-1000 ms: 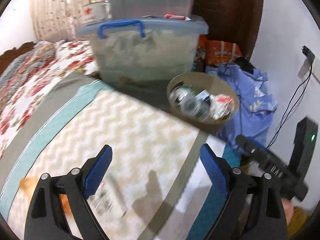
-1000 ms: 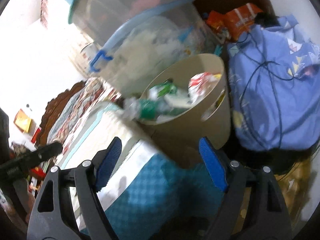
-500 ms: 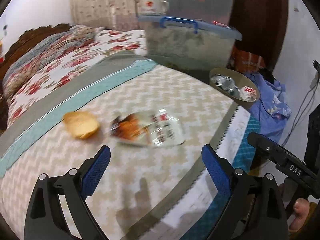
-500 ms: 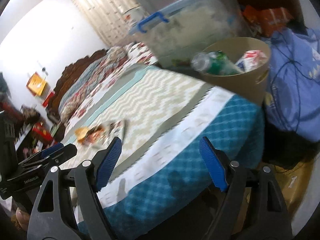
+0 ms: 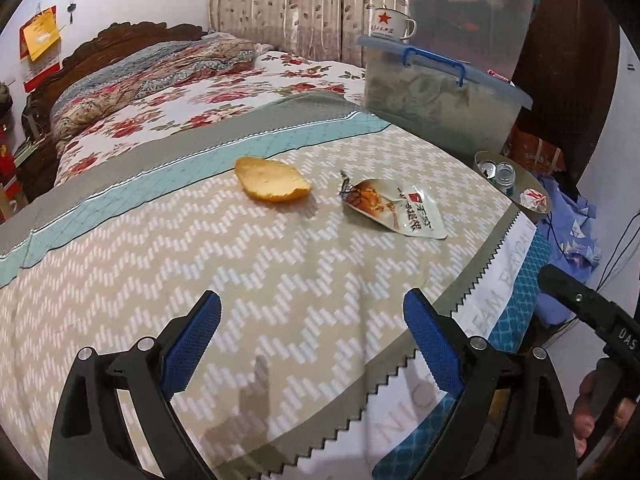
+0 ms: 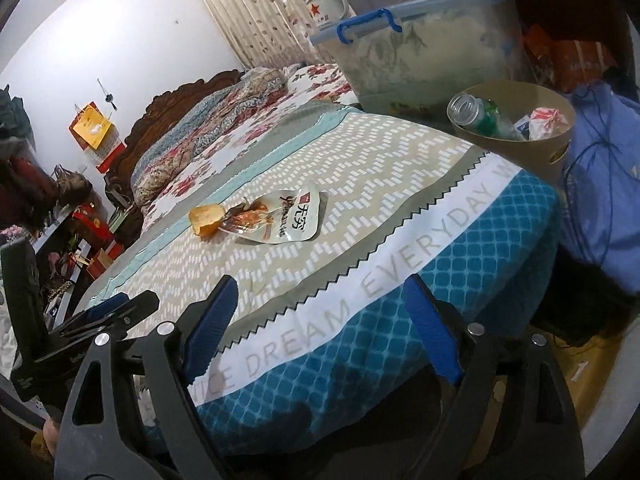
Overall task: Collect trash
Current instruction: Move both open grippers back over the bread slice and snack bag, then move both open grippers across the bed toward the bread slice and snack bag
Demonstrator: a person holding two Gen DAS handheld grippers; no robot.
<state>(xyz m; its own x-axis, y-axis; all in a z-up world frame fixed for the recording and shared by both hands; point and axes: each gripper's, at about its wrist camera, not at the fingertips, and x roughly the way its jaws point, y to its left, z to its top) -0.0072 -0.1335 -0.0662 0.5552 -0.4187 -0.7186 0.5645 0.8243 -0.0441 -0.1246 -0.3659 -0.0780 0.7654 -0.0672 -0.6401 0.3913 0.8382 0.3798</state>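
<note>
An empty snack wrapper [image 5: 394, 208] and an orange peel [image 5: 272, 180] lie side by side on the zigzag blanket [image 5: 240, 280]; both also show in the right wrist view, wrapper [image 6: 288, 216] and peel [image 6: 206, 218]. A tan waste bin [image 6: 516, 136] holding a bottle and wrappers stands past the bed's far corner, also seen in the left wrist view [image 5: 516, 188]. My left gripper [image 5: 312, 344] is open and empty, over the blanket short of the trash. My right gripper [image 6: 320, 320] is open and empty, off the bed's edge.
Stacked clear storage boxes [image 5: 440, 92] with a star mug [image 5: 390, 22] stand behind the bin. Blue cloth and cables [image 6: 600, 168] lie to the right of the bin. The floral bedding [image 5: 180, 80] and headboard lie far left.
Both grippers have pulled back from the bin towards the near side of the bed. The wrapper and the peel have come into view. Both stay open and empty.
</note>
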